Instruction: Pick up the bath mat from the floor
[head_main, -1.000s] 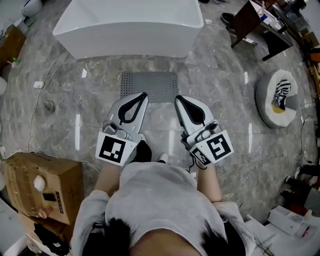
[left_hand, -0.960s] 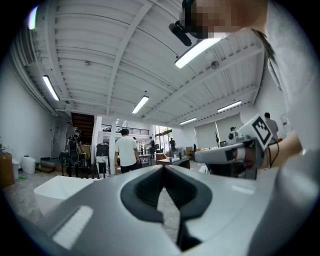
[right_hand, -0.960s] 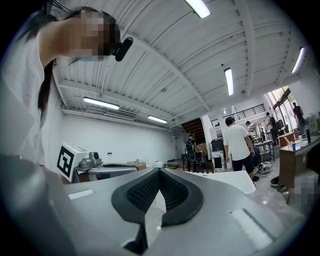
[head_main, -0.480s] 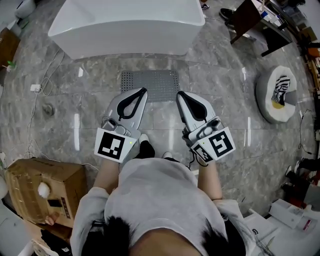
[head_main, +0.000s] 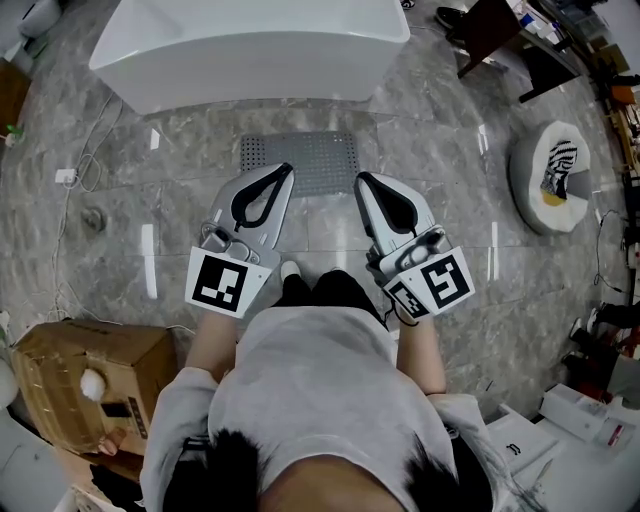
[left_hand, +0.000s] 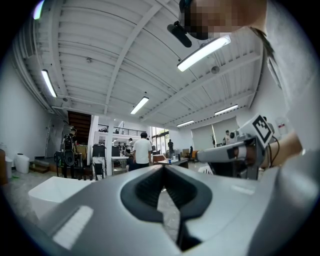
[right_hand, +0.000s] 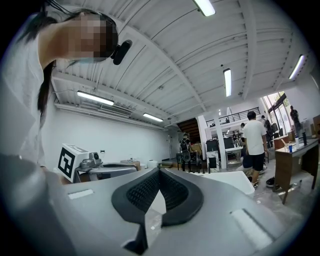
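Observation:
A grey dotted bath mat (head_main: 300, 160) lies flat on the marble floor, just in front of the white bathtub (head_main: 250, 50). My left gripper (head_main: 287, 168) hangs over the mat's near left part, jaws shut with nothing in them. My right gripper (head_main: 362, 178) hovers at the mat's near right corner, also shut and empty. In the left gripper view the closed tips (left_hand: 163, 166) point level across the room, with the right gripper's marker cube (left_hand: 262, 129) at the side. The right gripper view shows its tips (right_hand: 159, 171) met, the tub (right_hand: 235, 181) beyond.
A cardboard box (head_main: 85, 380) stands at the lower left. A round white cushion with a striped item (head_main: 553, 178) sits on the floor at right. A cable and plug (head_main: 68, 176) trail along the left. A dark table (head_main: 500, 35) and clutter fill the far right.
Both grippers have drifted slightly forward towards the mat and the tub, and the person's body has shifted forward with them. The jaws stayed shut.

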